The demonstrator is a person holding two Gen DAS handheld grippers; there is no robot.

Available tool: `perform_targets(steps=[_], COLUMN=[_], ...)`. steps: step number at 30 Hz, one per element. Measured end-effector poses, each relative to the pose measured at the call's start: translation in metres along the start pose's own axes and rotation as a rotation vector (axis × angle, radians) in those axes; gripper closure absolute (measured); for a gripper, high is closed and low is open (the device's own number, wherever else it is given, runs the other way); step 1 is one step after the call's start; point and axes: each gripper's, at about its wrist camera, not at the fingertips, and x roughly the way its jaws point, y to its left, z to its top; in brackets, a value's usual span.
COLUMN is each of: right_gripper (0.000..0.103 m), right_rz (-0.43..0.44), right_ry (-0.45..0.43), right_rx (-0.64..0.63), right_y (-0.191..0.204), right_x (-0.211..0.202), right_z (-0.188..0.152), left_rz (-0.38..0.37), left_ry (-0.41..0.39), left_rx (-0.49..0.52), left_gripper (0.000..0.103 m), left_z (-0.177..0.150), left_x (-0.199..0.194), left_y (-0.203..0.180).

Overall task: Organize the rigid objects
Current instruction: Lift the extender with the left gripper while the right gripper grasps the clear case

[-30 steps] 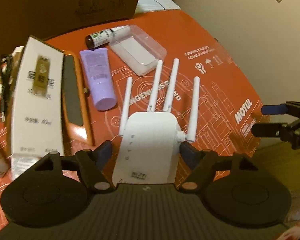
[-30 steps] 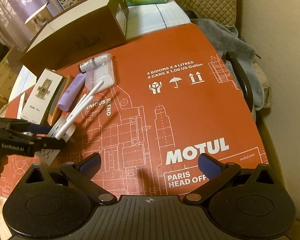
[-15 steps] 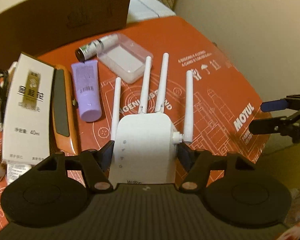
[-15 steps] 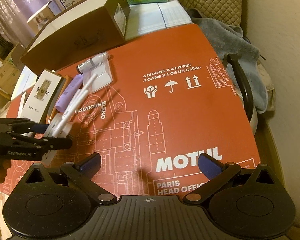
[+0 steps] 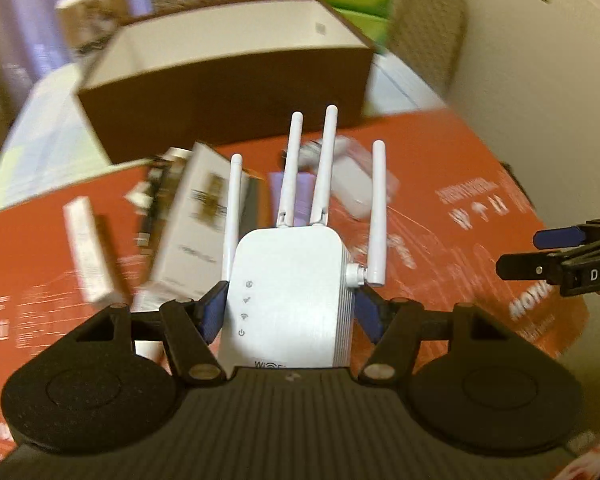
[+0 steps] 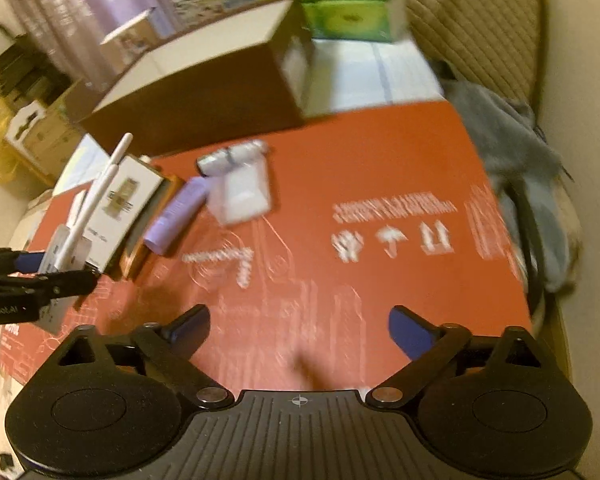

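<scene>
Above red mat (image 5: pixel 460 216), left tongs (image 5: pixel 288 312) now lifted, still clamping router (image 5: pixel 288 296); right tongs (image 6: pixel 300 328) wide, empty

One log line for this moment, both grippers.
left gripper: shut on extender, lifted off mat | right gripper: open, empty, over mat | box: open, behind mat

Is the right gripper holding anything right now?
No, the right gripper has its blue-padded fingers spread wide apart with only the orange printed cardboard mat visible between them.
</scene>
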Motion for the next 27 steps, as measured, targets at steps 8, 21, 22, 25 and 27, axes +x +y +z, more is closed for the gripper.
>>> perform_targets(steps=[8, 21, 22, 25, 27], right_gripper=[0.016, 0.017, 0.018, 0.021, 0.024], right_rz=[0.039, -0.004, -0.008, -0.029, -0.045], right_ry=[-0.045, 0.013, 0.019, 0.031, 0.041], right_rx=[-0.109, -0.194, -0.195, -0.208, -0.219], right_y=[0.032, 0.063, 0.063, 0.068, 0.07], right_x=[0.033, 0.116, 0.121, 0.136, 0.144], right_z=[0.043, 0.089, 0.091, 0.097, 0.099], left_rz=[0.105, 0.168, 0.168, 0.17, 0.17], left_ry=[-0.054, -0.049, -0.046, -0.04, -0.039], left_rx=[-0.066, -0.095, -0.095, -0.096, -0.099], left_gripper=[0.041, 0.041, 0.041, 0.041, 0.041], left_z=[0.016, 0.04, 0.041, 0.043, 0.046], left_x=[-0.016, -0.012, -0.011, -0.008, -0.006], left_y=[0.043, 0.117, 0.122, 0.132, 0.139])
